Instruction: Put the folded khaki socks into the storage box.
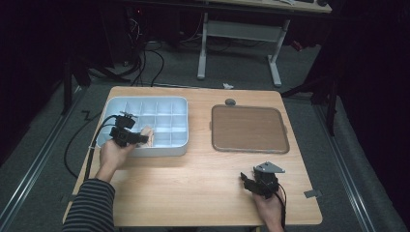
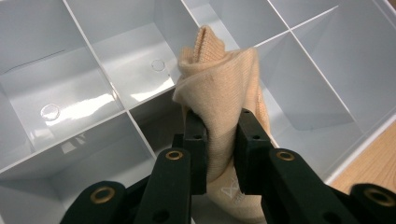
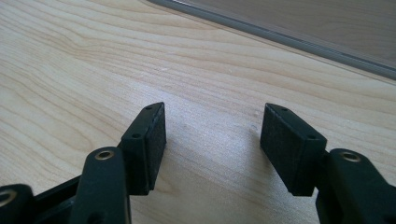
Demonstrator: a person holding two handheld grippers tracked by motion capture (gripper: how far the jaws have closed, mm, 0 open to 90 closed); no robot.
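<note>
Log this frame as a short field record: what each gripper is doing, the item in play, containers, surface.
left gripper: shut on beige sock, held above the organizer's front row
right gripper: open, nothing between the jaws, over bare table near the front edge
beige sock: bunched, upper end sticking up past the jaws
compartment organizer: pale blue, divided grid, left half of table
brown tray: flat, on right half
table: light wood

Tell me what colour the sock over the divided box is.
Pale beige sock, clearest in the left gripper view.
</note>
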